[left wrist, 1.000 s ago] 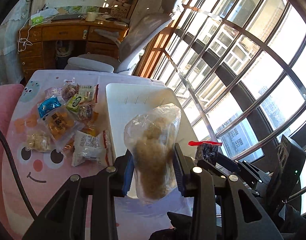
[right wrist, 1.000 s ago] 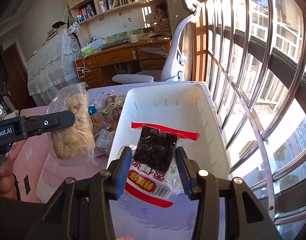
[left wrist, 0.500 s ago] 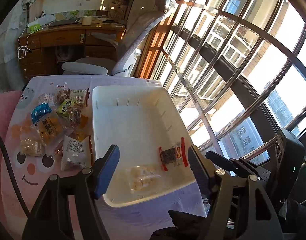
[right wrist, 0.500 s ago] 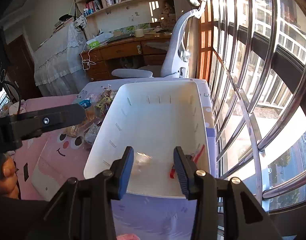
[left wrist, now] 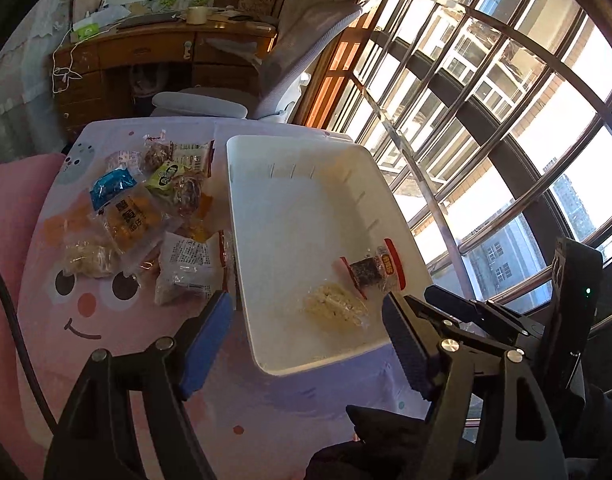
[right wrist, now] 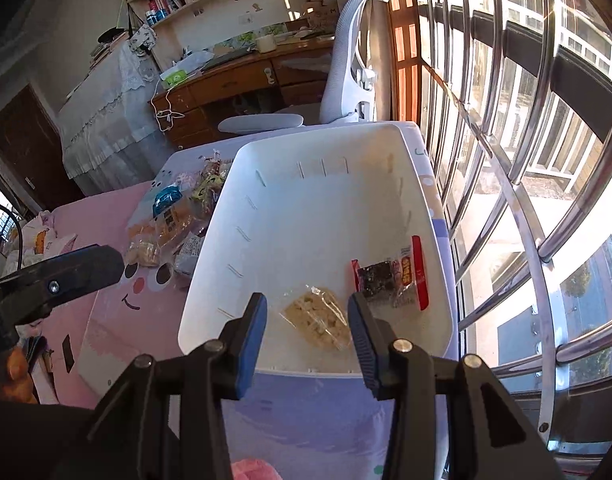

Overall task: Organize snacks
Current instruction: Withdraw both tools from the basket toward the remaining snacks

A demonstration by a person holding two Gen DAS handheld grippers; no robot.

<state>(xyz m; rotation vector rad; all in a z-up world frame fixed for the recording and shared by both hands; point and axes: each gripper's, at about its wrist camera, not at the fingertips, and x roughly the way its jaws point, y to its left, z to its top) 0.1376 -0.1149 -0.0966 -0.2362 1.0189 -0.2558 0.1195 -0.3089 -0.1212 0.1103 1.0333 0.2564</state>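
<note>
Now left gripper point(left wrist: 306, 332) jaws opening, empty; right gripper point(right wrist: 306, 334) apart, empty, above bin point(right wrist: 437, 320).

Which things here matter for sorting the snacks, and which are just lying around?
Part of the job:
white bin
pale puffed snack
dark red-edged snack
snack pile on the table

Just lying about:
office chair
wooden desk
tape roll

I am seeing a smooth, matt white plastic bin point(left wrist: 242, 216) holding two glossy, crinkled clear-film snack packets point(right wrist: 317, 316); a printed cloth table cover point(left wrist: 66, 320); polished metal window bars point(right wrist: 521, 208); a varnished wooden desk point(left wrist: 146, 60).
</note>
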